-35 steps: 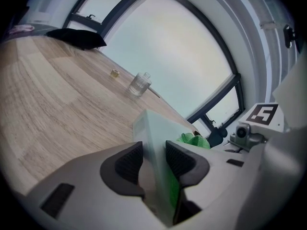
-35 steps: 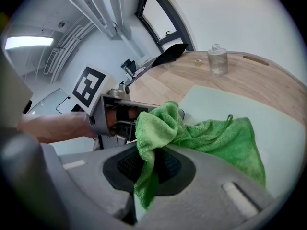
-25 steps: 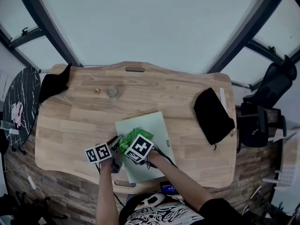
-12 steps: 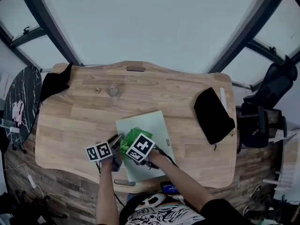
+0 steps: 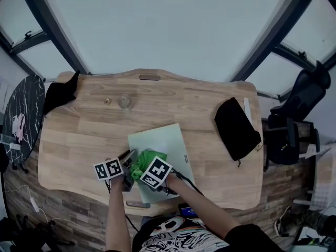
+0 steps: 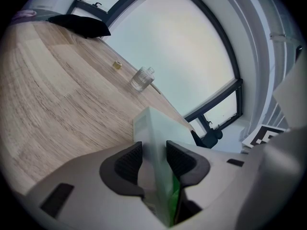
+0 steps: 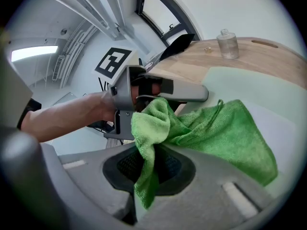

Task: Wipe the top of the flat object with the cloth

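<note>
Both clamped: L gripper (image 6: 153, 153) on thin pale-green board (image 5: 164, 139) edge, R gripper (image 7: 148, 166) on fuzzy green cloth (image 7: 225, 131).

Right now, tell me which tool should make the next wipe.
Right. The right tool is shut on the cloth, which lies on the board; the left tool clamps the board's edge.

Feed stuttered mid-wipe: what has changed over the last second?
The right hand-held gripper, shut on the green cloth, drew it slightly toward the person along the pale green board. Nothing was grasped or released. The left hand-held gripper stays clamped on the board's edge; the board, the glass bottle and the black bag have not moved.
</note>
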Demonstrator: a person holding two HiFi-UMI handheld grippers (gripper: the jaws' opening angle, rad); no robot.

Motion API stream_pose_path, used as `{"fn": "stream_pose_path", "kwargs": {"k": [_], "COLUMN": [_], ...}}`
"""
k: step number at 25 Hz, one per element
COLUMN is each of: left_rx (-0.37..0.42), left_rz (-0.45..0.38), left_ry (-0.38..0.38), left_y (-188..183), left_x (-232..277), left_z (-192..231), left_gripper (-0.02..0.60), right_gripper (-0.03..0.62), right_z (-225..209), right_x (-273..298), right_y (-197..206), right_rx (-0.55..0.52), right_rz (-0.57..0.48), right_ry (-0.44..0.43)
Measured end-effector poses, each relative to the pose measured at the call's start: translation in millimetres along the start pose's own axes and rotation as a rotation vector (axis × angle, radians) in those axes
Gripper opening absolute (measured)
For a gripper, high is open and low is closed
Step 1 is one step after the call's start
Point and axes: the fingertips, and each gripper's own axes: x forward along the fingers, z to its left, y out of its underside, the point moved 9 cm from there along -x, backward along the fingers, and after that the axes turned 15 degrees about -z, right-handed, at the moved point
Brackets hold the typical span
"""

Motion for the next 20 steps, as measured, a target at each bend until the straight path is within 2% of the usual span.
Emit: {"fn": "stream_pose_path", "kwargs": {"k": [20], "left_rx": [0.022], "left_rz": [-0.006], "left_ry": [0.005], "left_y": [-1.0], "left_x": [-0.6], "left_z": [-0.3], "left_gripper": [0.160], "right_gripper": [0.038], "right_z": [16.9], "right_x": [1.4], "right_y": [19.5], "right_rx": [0.004], "right_rz": [0.017], "right_ry": [-0.023]}}
